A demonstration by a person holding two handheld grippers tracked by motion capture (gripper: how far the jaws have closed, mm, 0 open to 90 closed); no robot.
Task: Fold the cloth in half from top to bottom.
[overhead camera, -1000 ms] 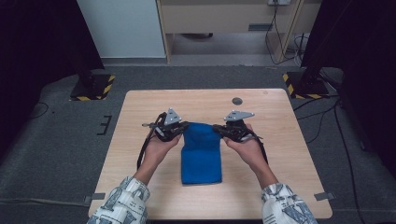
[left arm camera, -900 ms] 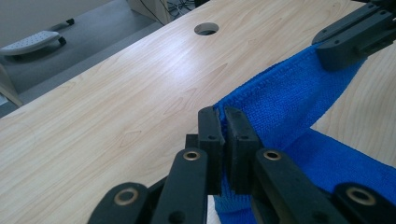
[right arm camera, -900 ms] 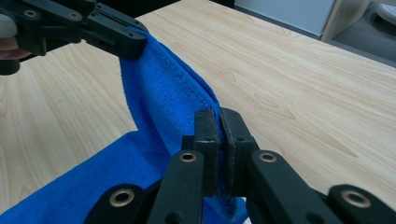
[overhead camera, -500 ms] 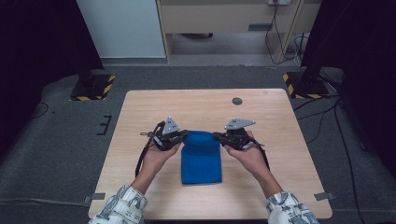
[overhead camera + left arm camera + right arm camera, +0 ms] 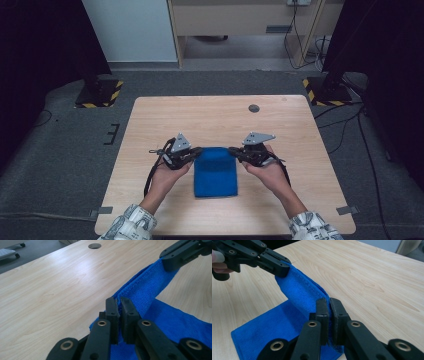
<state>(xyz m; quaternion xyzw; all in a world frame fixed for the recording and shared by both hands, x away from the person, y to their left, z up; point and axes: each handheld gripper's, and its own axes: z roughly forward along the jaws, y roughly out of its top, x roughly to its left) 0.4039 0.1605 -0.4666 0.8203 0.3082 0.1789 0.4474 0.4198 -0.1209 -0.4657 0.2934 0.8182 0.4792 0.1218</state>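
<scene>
Blue cloth (image 5: 215,171) at frame centre is pinched at its far corners between the pressed-together jaws of the left gripper (image 5: 192,153) and right gripper (image 5: 237,152); that edge is apparently lifted.

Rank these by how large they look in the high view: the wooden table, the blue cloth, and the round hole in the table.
1. wooden table
2. blue cloth, held at its far corners by the left gripper and right gripper
3. round hole

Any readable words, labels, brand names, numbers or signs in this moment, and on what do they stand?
None: no readable text on the blue cloth, the table, the left gripper or the right gripper.
The floor bases' yellow-black stripes carry no words.
</scene>
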